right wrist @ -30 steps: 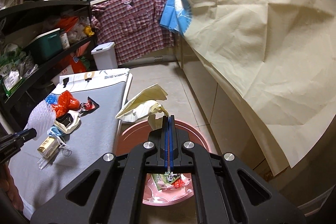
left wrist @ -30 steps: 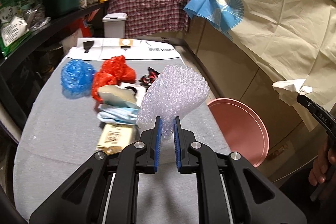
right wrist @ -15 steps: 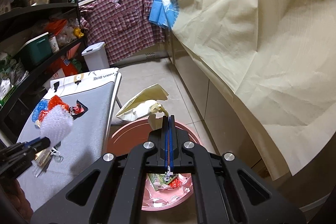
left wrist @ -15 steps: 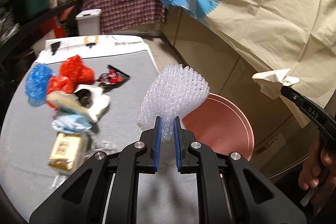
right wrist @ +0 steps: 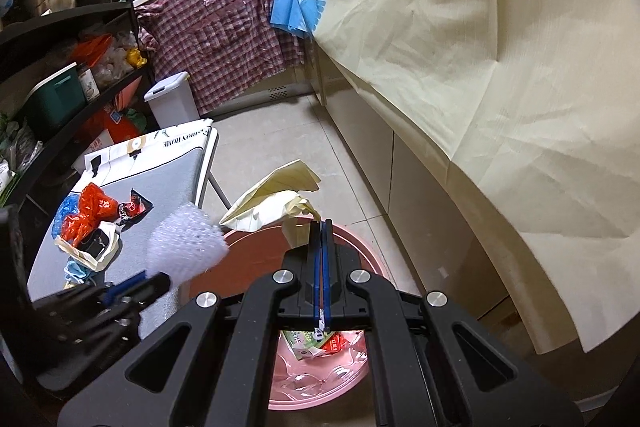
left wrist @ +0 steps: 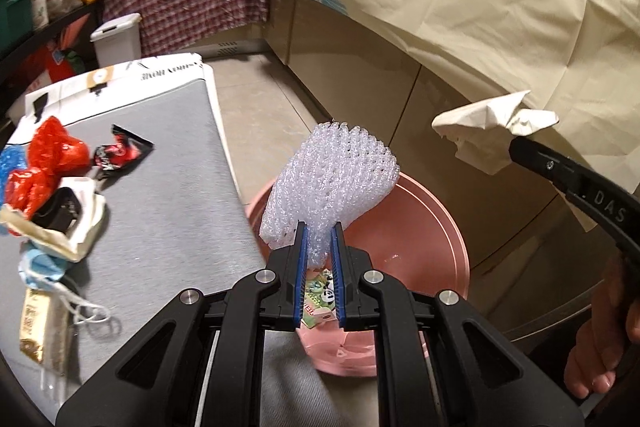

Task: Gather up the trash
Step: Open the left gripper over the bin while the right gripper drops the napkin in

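My left gripper (left wrist: 319, 227) is shut on a white foam net sleeve (left wrist: 332, 183) and holds it over the near rim of the pink bin (left wrist: 424, 223). My right gripper (right wrist: 322, 227) is shut on a crumpled cream paper (right wrist: 276, 201) above the same bin (right wrist: 256, 255); it also shows in the left wrist view (left wrist: 488, 135). Wrappers (right wrist: 316, 341) lie in the bin's bottom. On the grey board (left wrist: 168, 211) lie a red bag (left wrist: 44, 155), a blue bag (left wrist: 6, 163), a black-red wrapper (left wrist: 120, 151), a face mask (left wrist: 40, 267) and a snack bar (left wrist: 36, 323).
A white lidded bin (right wrist: 174, 101) stands past the board's far end. Black shelves (right wrist: 60, 59) with boxes run along the left. Cabinets draped in cream sheet (right wrist: 480, 67) line the right. Tiled floor (right wrist: 280, 135) lies between.
My left gripper has swung right from over the board to above the bin's rim, carrying the foam net. My right gripper has held the paper over the bin, barely moving.
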Available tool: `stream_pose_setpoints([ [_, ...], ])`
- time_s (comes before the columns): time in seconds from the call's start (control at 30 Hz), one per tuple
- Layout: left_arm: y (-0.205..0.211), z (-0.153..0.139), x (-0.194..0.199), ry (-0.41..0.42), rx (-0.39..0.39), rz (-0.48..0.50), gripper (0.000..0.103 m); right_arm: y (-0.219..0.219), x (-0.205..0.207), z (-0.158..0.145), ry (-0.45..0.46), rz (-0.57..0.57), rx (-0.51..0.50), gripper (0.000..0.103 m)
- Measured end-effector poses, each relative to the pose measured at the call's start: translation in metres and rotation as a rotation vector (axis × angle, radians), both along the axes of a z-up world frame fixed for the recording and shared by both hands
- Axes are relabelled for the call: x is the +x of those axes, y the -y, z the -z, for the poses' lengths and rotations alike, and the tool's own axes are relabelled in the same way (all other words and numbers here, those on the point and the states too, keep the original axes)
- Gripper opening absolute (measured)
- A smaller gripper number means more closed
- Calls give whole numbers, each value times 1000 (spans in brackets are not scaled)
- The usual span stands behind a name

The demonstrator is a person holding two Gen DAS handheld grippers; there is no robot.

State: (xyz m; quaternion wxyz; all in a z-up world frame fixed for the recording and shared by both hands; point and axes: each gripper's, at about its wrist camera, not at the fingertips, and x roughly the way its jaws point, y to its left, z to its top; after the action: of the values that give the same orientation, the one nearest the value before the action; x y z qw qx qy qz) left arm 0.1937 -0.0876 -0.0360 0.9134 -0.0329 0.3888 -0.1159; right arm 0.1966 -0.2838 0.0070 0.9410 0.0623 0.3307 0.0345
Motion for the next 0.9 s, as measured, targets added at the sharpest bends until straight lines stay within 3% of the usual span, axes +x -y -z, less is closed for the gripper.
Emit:
stream_pose_setpoints([
  [0.17, 7, 11, 10, -35, 2, 31, 12, -3, 5, 5, -11, -2, -14, 4],
  [0.27, 7, 18, 16, -66, 11, 39, 19, -4, 10, 10, -37, 8, -25, 7],
  [0.33, 5, 23, 17, -86, 9, 37, 35, -4, 13, 13, -52, 18, -30, 22],
  [0.37, 3, 23, 17, -89, 1, 36, 38, -3, 13, 13, -47, 21, -30, 33],
  [0.4, 1, 23, 16, -89, -5, 35, 39, -3, 13, 12, -43, 20, -28, 37],
  [0.6, -8, 15, 9, -69, -25, 28, 39, -4, 13, 13, -42, 20, -30, 38],
  [0.9, -29, -20, -13, -4, -13, 0, 39, -11, 1, 4, 8, -5, -42, 38],
])
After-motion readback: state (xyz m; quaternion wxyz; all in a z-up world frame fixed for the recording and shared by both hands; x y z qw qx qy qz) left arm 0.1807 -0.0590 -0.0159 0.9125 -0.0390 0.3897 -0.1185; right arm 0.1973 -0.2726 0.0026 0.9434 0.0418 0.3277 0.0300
